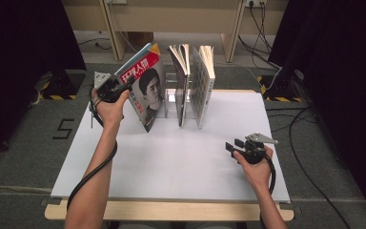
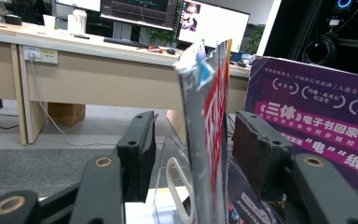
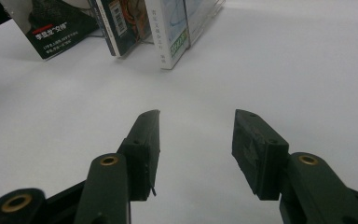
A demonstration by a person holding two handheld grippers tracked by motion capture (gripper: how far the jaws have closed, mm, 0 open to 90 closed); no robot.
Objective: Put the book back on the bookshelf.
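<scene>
high view: magazine framed by the left gripper at the rack

high view places a tilted magazine [image 1: 145, 86] at about eleven o'clock on the white table [image 1: 171, 162], its lower edge on the surface and its top leaned toward ten o'clock. the left gripper [image 1: 124, 86] is held at the magazine's upper left edge. in the left gripper view the magazine [image 2: 209, 130] is seen edge-on between the jaws, which are set wide apart; gaps are visible on both sides, so it is framed but not pinched. a purple-covered book [image 2: 317, 121] is seen just beyond, toward three o'clock. two more books [image 1: 195, 86] are stood upright in a clear rack [image 1: 171, 102] at twelve o'clock, just beside the magazine. the right gripper [image 1: 232, 145] is held well apart, at about four o'clock over bare table. in the right gripper view its jaws are spread wide with nothing between them, and the books' lower ends [image 3: 135, 28] are seen far off.
</scene>
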